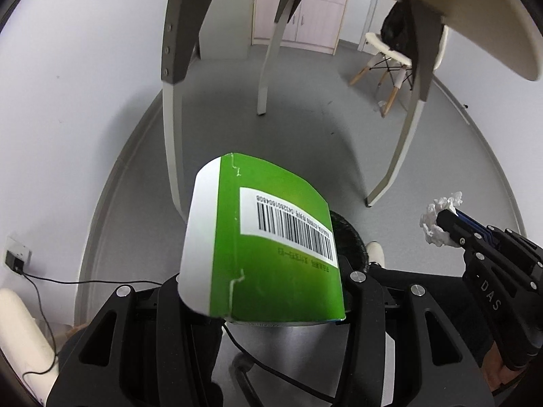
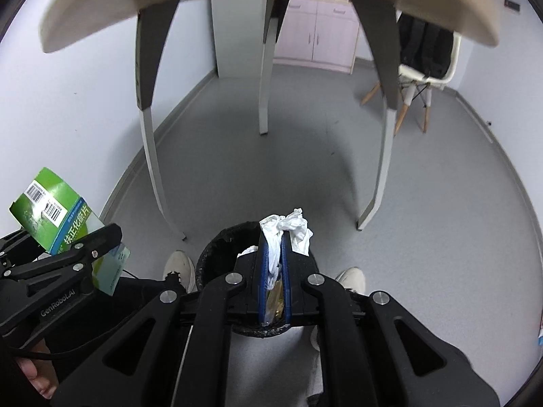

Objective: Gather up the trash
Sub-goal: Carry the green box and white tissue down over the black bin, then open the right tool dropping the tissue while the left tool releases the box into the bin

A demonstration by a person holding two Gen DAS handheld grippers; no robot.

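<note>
Two grippers: you hold one in each hand, both above the grey floor (image 2: pixel 339 176) and pointing steeply down beneath a pale table (image 2: pixel 101 10).
Left gripper (image 1: pixel 261 291): your jaws stand partly apart and clamp a green carton across its width.
Green carton (image 1: pixel 271 237): it stands up out of the jaws, barcode face toward the left wrist camera, with a white band along its left edge. In the right wrist view it shows at far left (image 2: pixel 57 210), tilted, with printed text on one side.
Right gripper (image 2: pixel 274 254): your blue-padded fingers (image 2: pixel 263 271) are pressed together, pinching a crumpled white tissue.
White tissue (image 2: pixel 288 227): most of it bunches above the fingertips, and a strip runs down between the pads. Something yellowish also sits between them lower down; I cannot tell what it is. From the left wrist view the wad (image 1: pixel 437 217) sticks out beyond the fingertips.
Black bin (image 2: pixel 220 247): round with a dark rim, it stands on the floor directly below your right gripper, between your two white shoes (image 2: pixel 180 268). In the left wrist view only its rim (image 1: pixel 349 237) shows behind the carton.
Background: a chair (image 2: pixel 420 78) with wooden legs bears a dark bag; pale cabinets (image 2: pixel 319 37) line the far wall.
</note>
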